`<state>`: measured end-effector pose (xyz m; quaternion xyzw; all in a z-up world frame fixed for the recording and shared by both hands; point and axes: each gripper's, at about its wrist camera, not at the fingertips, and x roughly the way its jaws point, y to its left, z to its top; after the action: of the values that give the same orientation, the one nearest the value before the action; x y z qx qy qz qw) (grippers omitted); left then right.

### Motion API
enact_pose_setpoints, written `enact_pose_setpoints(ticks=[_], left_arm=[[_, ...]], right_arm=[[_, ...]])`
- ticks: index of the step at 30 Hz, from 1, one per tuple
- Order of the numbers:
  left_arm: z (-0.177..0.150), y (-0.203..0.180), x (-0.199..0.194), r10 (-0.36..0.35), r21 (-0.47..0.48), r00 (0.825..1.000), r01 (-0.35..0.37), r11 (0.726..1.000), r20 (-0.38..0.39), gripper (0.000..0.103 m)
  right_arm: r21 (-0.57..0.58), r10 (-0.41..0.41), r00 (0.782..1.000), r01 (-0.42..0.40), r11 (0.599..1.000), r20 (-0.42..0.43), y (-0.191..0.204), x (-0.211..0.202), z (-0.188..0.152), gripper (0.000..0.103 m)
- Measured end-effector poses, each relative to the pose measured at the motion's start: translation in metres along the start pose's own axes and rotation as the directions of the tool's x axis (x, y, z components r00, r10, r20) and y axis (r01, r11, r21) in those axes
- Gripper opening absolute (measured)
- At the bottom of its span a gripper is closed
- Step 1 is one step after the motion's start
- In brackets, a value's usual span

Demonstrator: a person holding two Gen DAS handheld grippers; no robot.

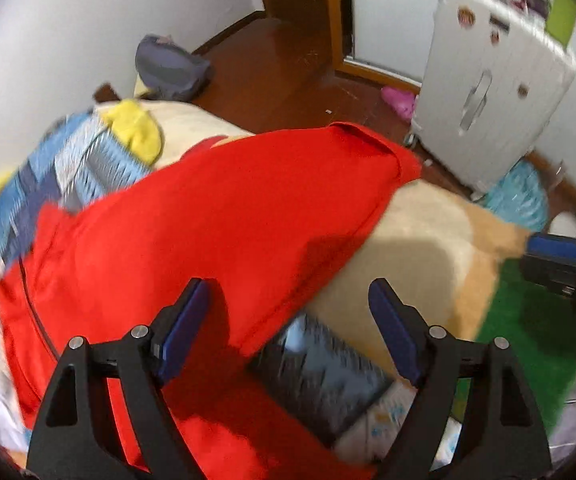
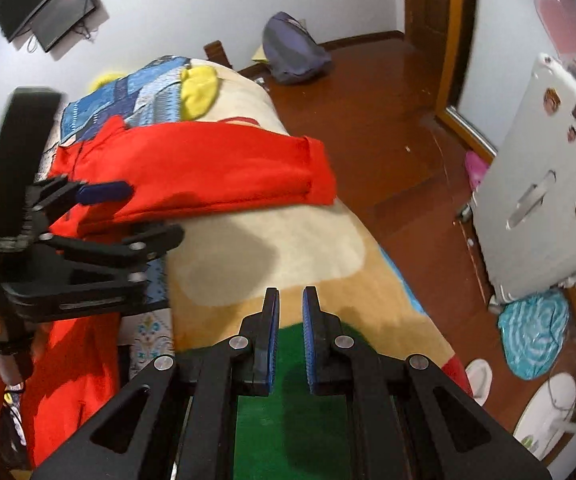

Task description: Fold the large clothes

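Centre frame, on bed: red garment, folded.
Left fingers: mine, spread wide, holding nothing.
Right fingers: mine, nearly together, empty.

bed: garment spread on it; patchwork cloth and soft toy behind garment, near the wall. floor right of bed: bag far back by the wall, suitcase upright at right, cushion before suitcase.
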<state>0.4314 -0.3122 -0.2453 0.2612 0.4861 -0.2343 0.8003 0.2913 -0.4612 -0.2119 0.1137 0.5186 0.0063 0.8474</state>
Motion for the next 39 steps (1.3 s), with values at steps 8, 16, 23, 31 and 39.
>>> enact_pose_setpoints(ticks=[8, 16, 23, 31, 39], left_arm=[[0.013, -0.012, 0.012, 0.073, 0.042, 0.997, -0.074, 0.996, 0.029, 0.006], [0.017, 0.071, -0.079, 0.085, -0.202, 0.976, -0.043, 0.978, 0.202, 0.004], [-0.046, 0.166, -0.162, 0.212, -0.387, 0.934, -0.089, 0.918, 0.287, 0.004], [-0.176, 0.252, -0.136, 0.26, -0.563, 0.959, -0.152, 0.812, 0.116, 0.004], [-0.285, 0.273, -0.051, 0.133, -0.646, 0.989, -0.144, 0.75, -0.065, 0.005]], right_arm=[[0.029, 0.01, 1.0, -0.01, 1.0, -0.015, -0.006, 0.011, -0.006, 0.007], [-0.02, 0.027, 1.0, -0.027, 0.999, 0.012, 0.018, 0.003, 0.006, 0.007], [-0.126, 0.071, 0.996, -0.063, 0.99, 0.061, 0.077, -0.007, 0.027, 0.007], [-0.32, 0.09, 0.995, -0.072, 0.945, 0.041, 0.181, 0.022, 0.045, 0.007], [-0.494, -0.192, 0.98, 0.189, 0.849, 0.045, 0.225, 0.099, 0.027, 0.007]])
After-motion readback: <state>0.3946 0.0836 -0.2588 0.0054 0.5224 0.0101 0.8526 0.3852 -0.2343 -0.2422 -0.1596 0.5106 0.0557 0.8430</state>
